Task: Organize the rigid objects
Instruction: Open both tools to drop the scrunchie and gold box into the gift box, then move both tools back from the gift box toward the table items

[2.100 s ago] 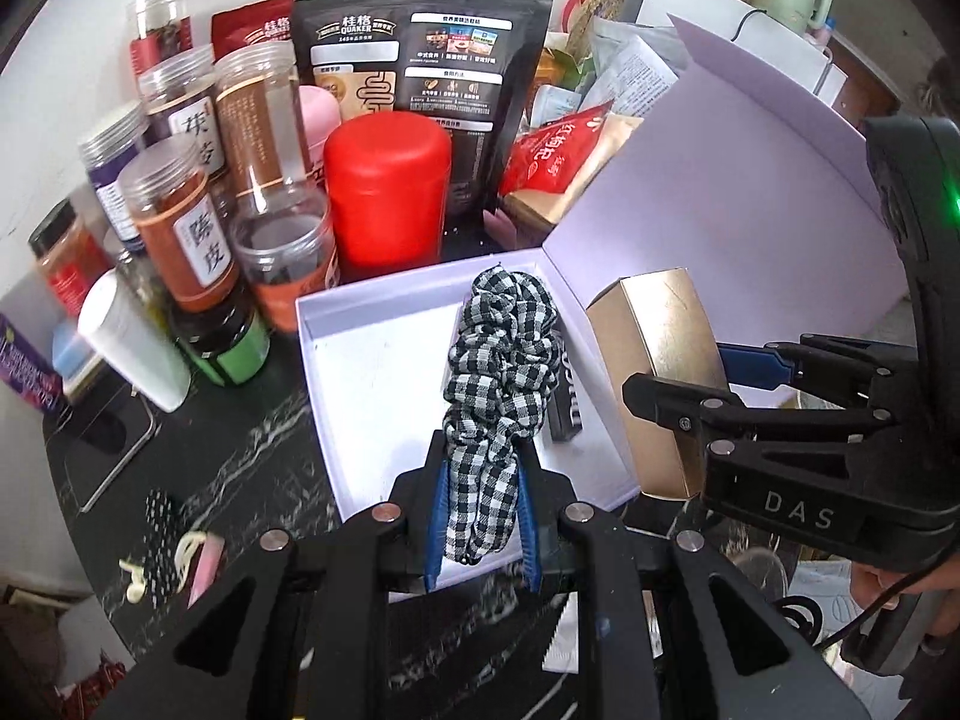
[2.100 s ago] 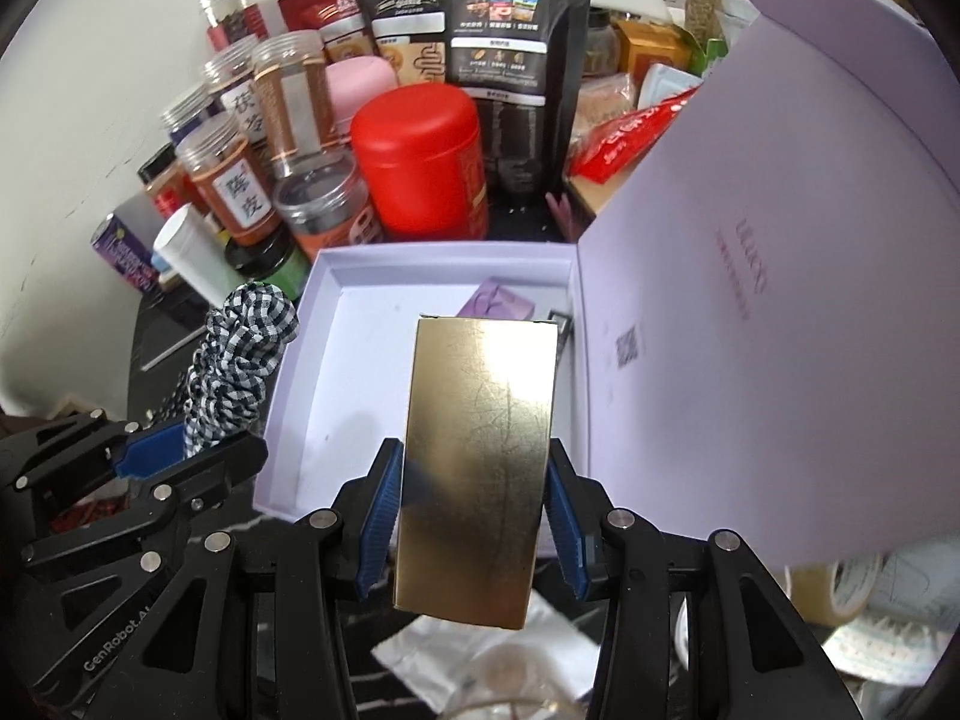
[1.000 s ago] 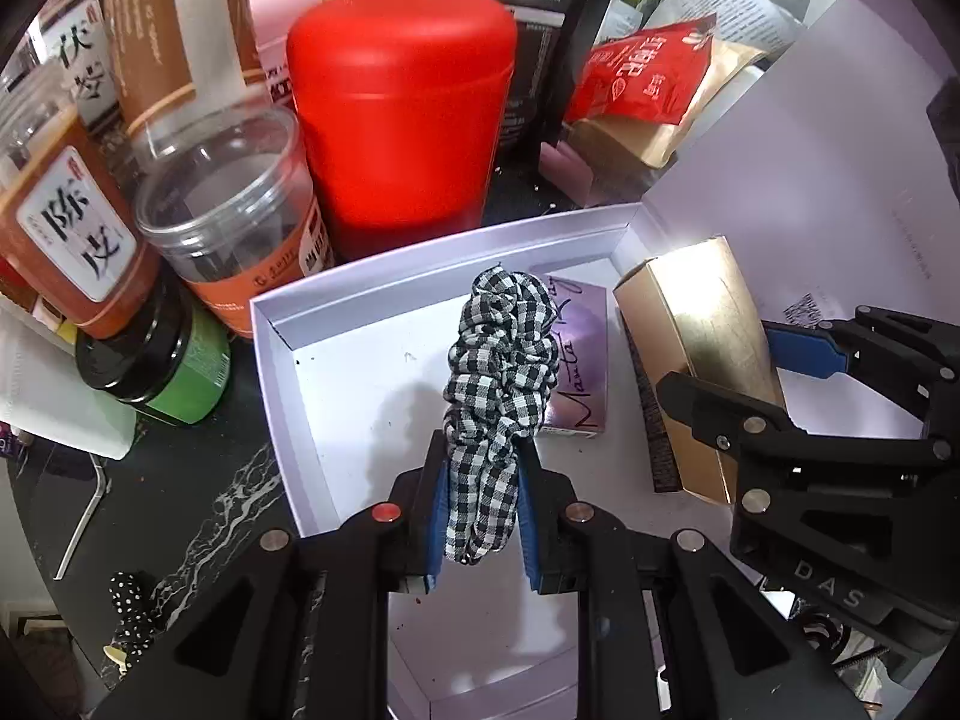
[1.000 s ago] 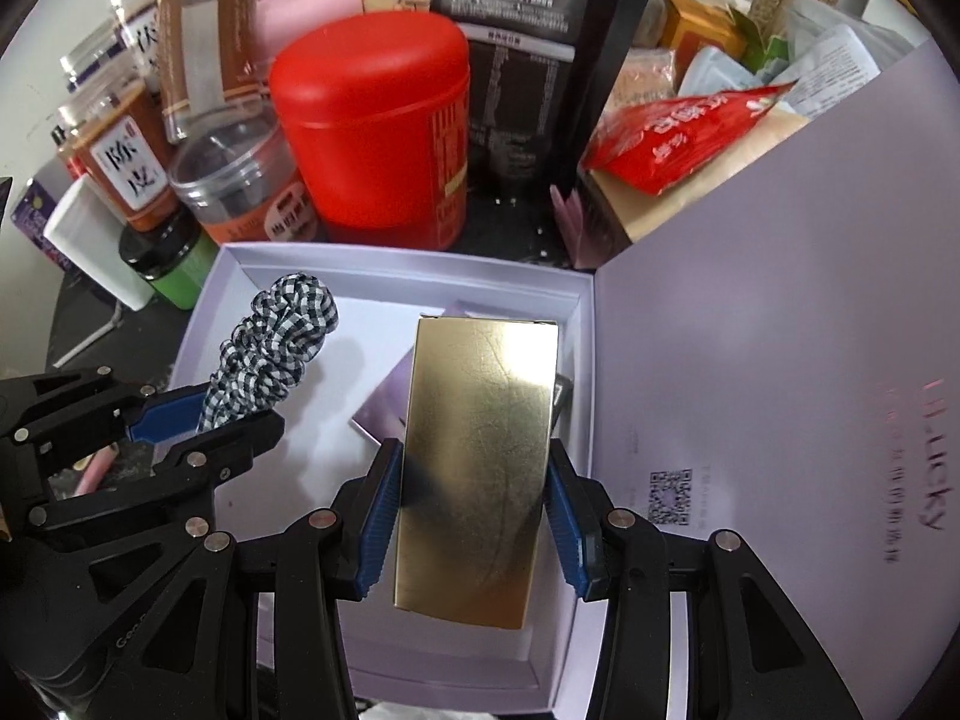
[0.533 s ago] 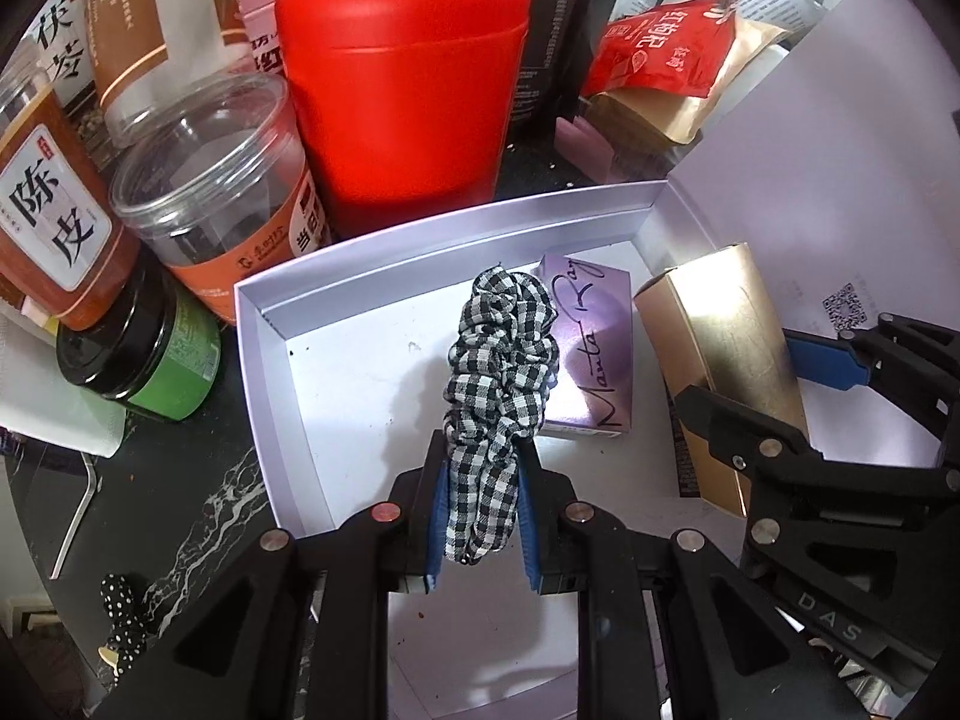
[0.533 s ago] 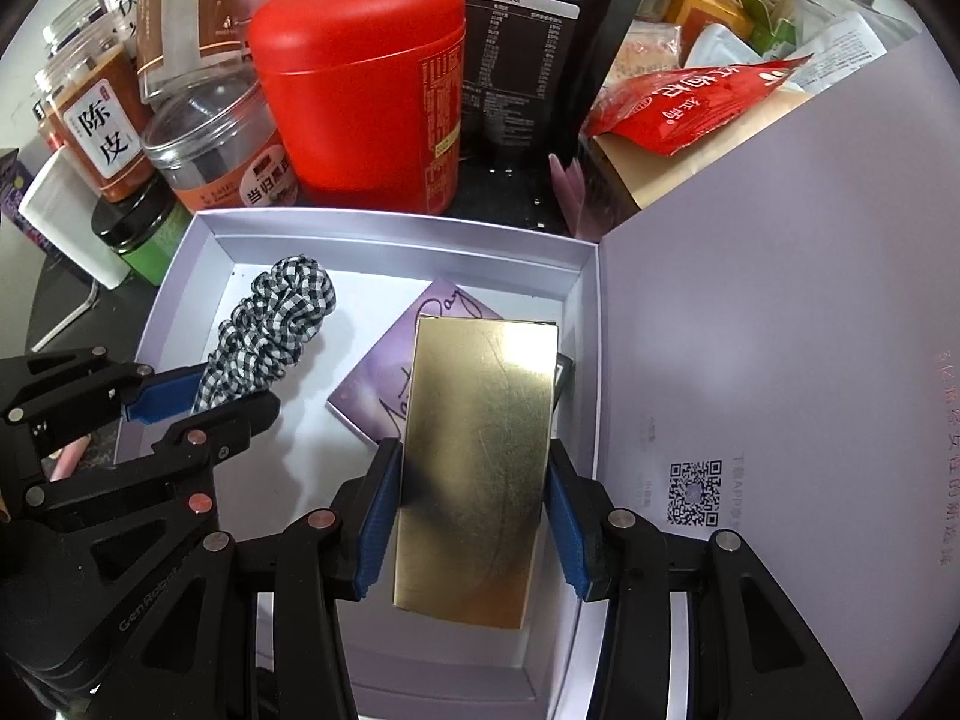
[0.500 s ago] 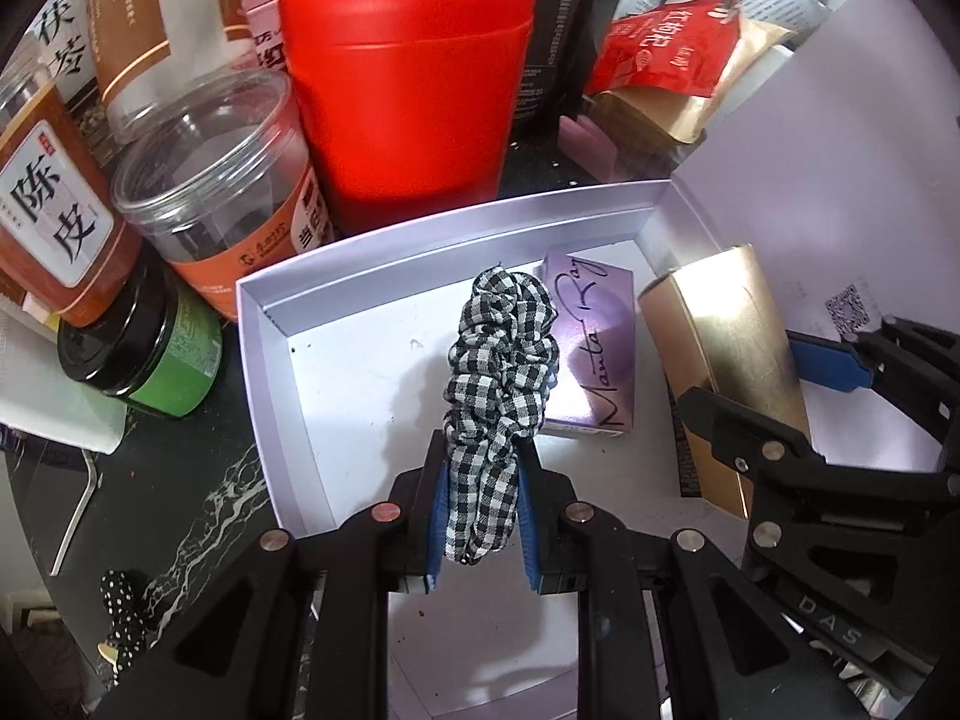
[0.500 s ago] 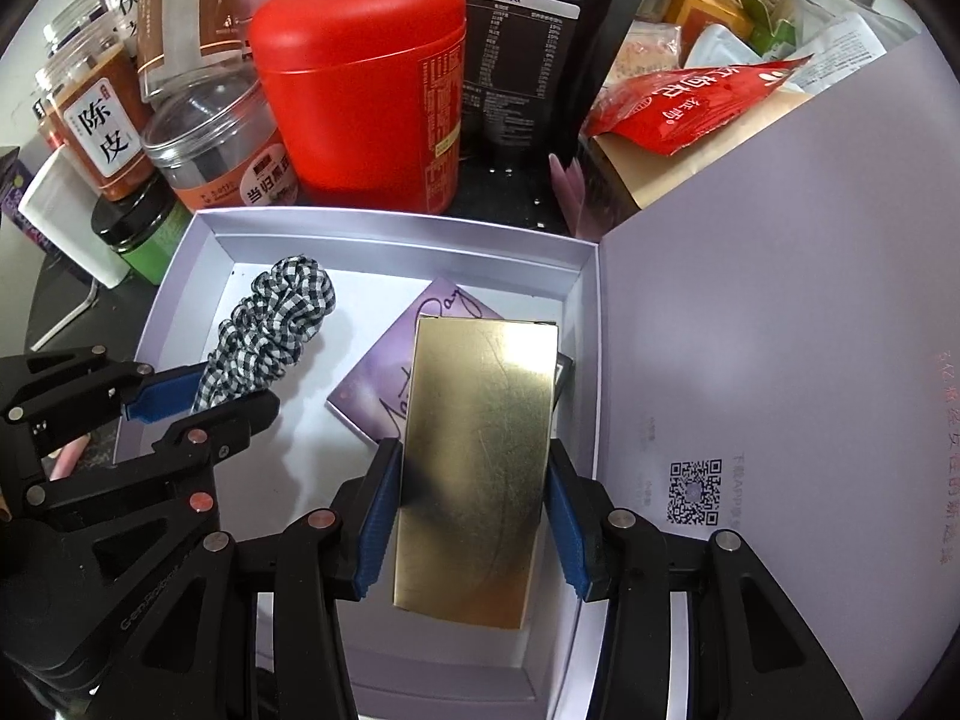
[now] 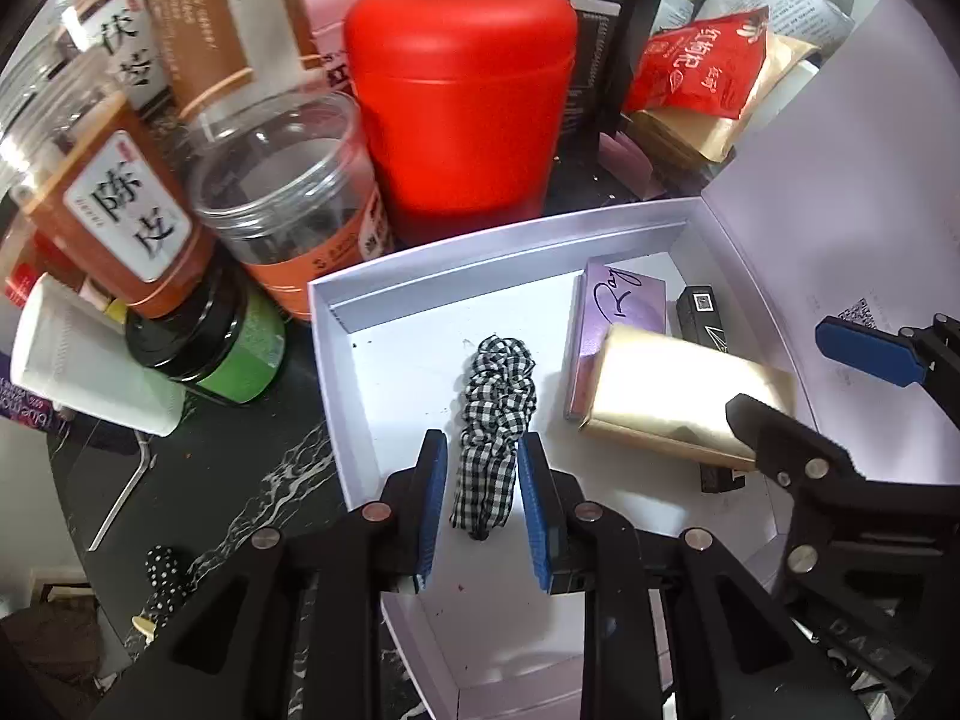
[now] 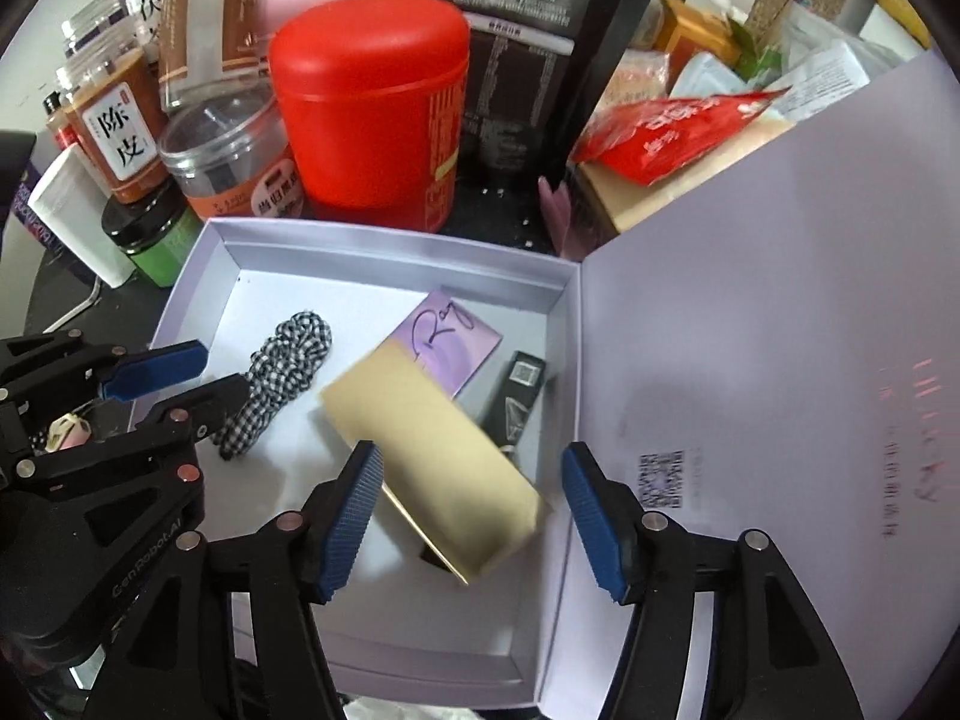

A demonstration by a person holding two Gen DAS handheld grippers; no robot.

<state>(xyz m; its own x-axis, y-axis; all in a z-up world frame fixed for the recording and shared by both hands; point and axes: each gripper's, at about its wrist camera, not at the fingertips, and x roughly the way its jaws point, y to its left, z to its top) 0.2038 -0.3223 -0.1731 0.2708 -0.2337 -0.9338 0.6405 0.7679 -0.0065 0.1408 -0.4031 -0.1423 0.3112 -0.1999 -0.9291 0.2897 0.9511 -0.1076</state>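
Observation:
A black-and-white checked scrunchie (image 9: 495, 414) lies on the floor of the open lilac gift box (image 9: 480, 252). It sits between the blue pads of my left gripper (image 9: 482, 450), whose jaws are opening and stand slightly clear of the cloth. My right gripper (image 10: 473, 462) hangs over the box's right side; its jaws are opening wide. The gold box (image 10: 432, 438) lies tilted and blurred below them, touched by neither pad. It rests partly on a purple card box (image 10: 444, 336), beside a small black box (image 10: 516, 390).
The box's lid (image 10: 750, 360) stands open on the right. Close behind the box are a red canister (image 9: 462, 90), a clear jar (image 9: 282, 180), labelled spice jars, a green-lidded jar (image 9: 234, 348) and a red packet (image 9: 702, 66). A white tube (image 9: 78, 366) lies on the dark marble table at the left.
Both grippers have let go. The scrunchie has dropped flat onto the box floor, and the gold box has fallen out of the right jaws, tipping leftward onto the purple box.

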